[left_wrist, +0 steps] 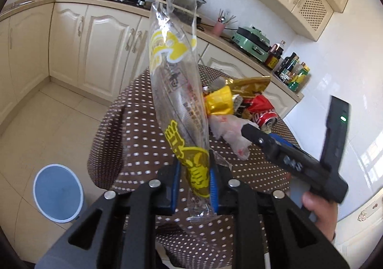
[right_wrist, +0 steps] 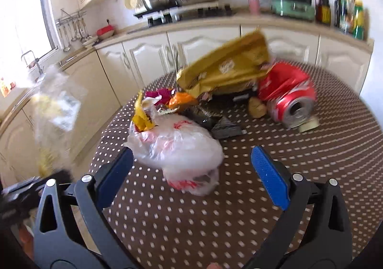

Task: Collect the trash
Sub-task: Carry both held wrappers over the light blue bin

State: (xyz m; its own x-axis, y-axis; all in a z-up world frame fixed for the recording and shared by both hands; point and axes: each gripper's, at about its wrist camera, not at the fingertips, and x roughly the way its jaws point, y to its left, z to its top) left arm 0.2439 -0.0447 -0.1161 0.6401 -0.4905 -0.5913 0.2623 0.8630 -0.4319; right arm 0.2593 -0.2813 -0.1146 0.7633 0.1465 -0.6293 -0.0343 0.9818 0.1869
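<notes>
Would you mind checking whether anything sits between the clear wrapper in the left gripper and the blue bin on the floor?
Nothing visible does. The left gripper holds the wrapper over the table edge; the bin stands open, beside the table.

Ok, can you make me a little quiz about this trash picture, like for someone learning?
1. True or false: the left gripper is shut on the clear wrapper.
2. Which lies nearest the open right gripper?
A. the red can
B. the white bag
C. the gold packet
3. Fill in: the blue bin stands on the ____, not on the table.

Key: 1 true. 2 B. 3 floor.
</notes>
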